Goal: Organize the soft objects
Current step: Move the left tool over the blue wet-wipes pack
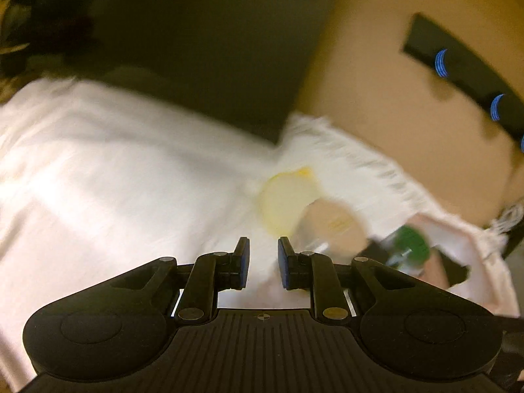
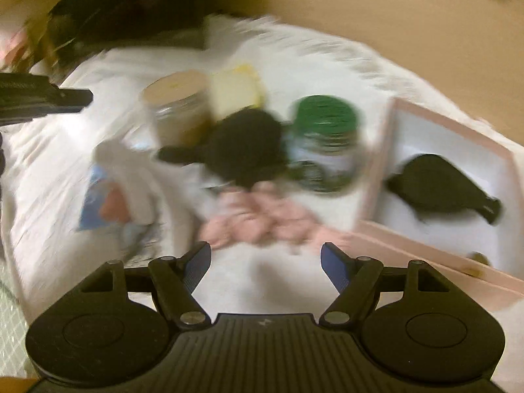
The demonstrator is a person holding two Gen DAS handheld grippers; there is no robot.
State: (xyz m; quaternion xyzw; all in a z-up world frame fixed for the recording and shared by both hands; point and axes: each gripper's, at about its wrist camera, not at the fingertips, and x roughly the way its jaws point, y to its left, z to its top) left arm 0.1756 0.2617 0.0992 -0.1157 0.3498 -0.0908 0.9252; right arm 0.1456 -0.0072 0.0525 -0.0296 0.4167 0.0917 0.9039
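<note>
My right gripper (image 2: 265,252) is open wide with nothing between its fingers. Just ahead of it a crumpled pink cloth (image 2: 262,219) lies on the white fringed blanket (image 2: 294,52). Behind the cloth sits a black soft object (image 2: 249,144). A pale yellow sponge-like piece (image 2: 235,91) lies further back. My left gripper (image 1: 263,245) hovers over the white blanket (image 1: 98,163), its pads a narrow gap apart and holding nothing. The yellow piece (image 1: 288,203) lies just ahead of it to the right. Both views are blurred by motion.
A tan-lidded glass jar (image 2: 177,95) and a green-lidded jar (image 2: 324,114) stand among the soft things. At right, a pink-rimmed box (image 2: 376,170) holds a black object (image 2: 439,183). A white bag with a blue packet (image 2: 111,196) lies left. A dark cushion (image 1: 196,49) sits behind the blanket.
</note>
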